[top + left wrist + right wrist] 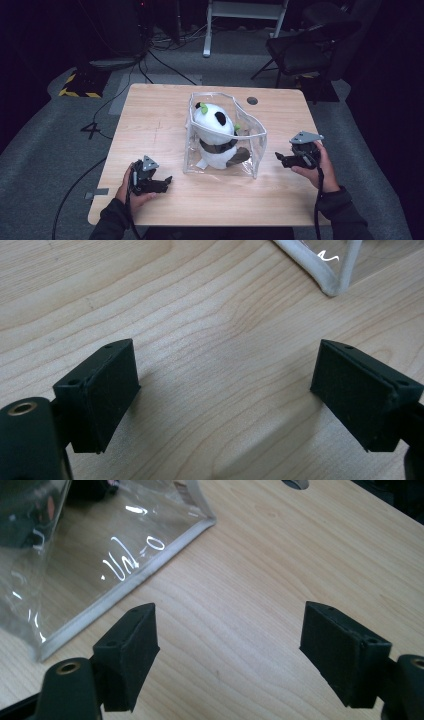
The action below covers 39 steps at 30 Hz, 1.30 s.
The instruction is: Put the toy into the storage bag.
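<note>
A: Where is the panda [216, 134]?

B: Inside the clear bag [255, 150], which stands in the middle of the table [150, 125]. The panda sits upright, with green bits at its ear and side.

A: And the left hand-held gripper [167, 181]?

B: Low over the table near the front edge, left of the bag and apart from it. Its jaws are spread with bare wood between them; the bag's white-trimmed corner [332, 282] lies ahead.

A: The right hand-held gripper [278, 157]?

B: Just right of the bag, pointing at it, jaws spread and gripping nothing. The bag's bottom edge [125, 587] runs near its left jaw.
</note>
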Tool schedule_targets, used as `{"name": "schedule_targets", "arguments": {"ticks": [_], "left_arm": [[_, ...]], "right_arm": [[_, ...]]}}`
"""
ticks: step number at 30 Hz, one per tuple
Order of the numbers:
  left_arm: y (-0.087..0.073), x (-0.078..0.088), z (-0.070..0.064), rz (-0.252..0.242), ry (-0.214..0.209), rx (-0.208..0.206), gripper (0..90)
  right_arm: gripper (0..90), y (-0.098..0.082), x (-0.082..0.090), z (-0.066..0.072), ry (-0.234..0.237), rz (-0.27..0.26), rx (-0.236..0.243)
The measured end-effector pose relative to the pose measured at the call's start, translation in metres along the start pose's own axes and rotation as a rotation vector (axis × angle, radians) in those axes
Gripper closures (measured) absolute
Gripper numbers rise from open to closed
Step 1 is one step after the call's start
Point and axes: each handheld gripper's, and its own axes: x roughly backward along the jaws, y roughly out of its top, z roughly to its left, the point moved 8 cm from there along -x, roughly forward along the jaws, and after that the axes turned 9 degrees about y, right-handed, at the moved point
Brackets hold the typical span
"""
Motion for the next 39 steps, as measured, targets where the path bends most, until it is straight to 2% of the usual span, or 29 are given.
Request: {"name": "schedule_targets", "arguments": {"ticks": [16, 24, 32, 39], "left_arm": [[0.000, 0.000, 0.000, 0.000, 0.000, 0.000, 11.8], [0.000, 0.000, 0.000, 0.000, 0.000, 0.000, 11.8], [0.000, 0.000, 0.000, 0.000, 0.000, 0.000, 11.8], [0.000, 0.000, 0.000, 0.000, 0.000, 0.000, 11.8]], "right_arm": [[22.4, -0.038, -0.002, 0.011, 0.013, 0.017, 0.027], [22.0, -0.059, 0.003, 0.010, 0.020, 0.013, -0.003], [21.5, -0.077, 0.007, 0.010, 0.032, 0.006, -0.012], [20.8, -0.090, 0.010, 0.010, 0.058, -0.012, -0.059]]}}
